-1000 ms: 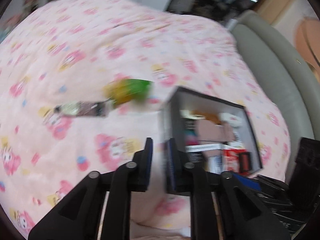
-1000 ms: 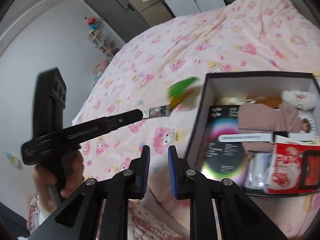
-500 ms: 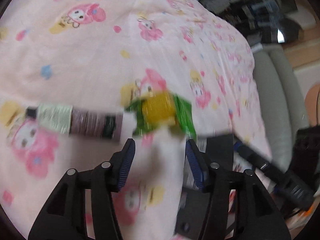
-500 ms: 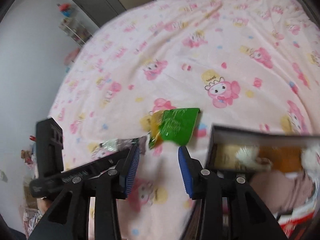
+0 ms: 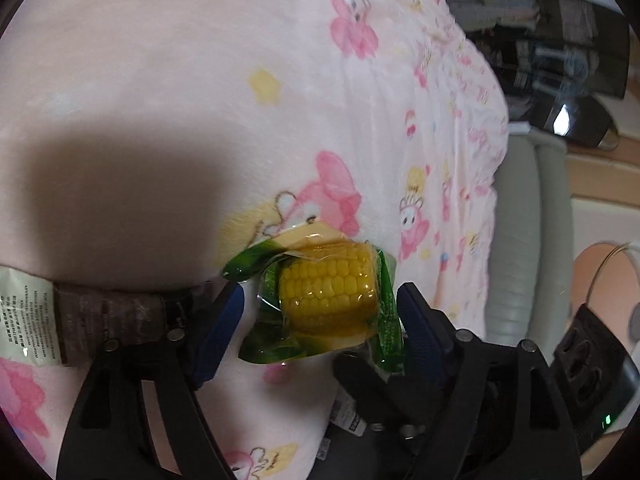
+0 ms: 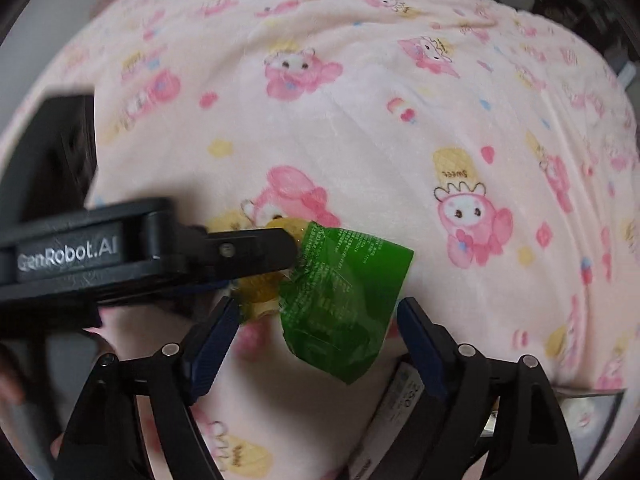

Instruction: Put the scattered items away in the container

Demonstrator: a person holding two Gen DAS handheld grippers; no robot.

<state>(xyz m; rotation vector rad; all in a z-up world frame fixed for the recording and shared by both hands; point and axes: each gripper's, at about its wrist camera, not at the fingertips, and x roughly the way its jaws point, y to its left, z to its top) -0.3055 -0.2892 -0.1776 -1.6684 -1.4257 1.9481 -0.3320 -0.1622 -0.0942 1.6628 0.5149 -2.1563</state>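
The corn point(image 5: 328, 294) pack lies on the blanket point(image 5: 160, 80), between both grippers' wide fingers: left gripper point(image 5: 320, 320), right gripper point(image 6: 314, 330). Slippery film, firm cob: best gripped across the cob, not the loose green flap.

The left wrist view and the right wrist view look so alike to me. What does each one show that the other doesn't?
Only the left wrist view shows the yellow corn cob itself through clear wrapping, a long brown packet with white printed text beside it, and a grey sofa edge.

Only the right wrist view shows the left gripper from the side, reaching onto the pack, and the pack's printed green back.

Both show the corn pack lying on the pink cartoon blanket, between open jaws.
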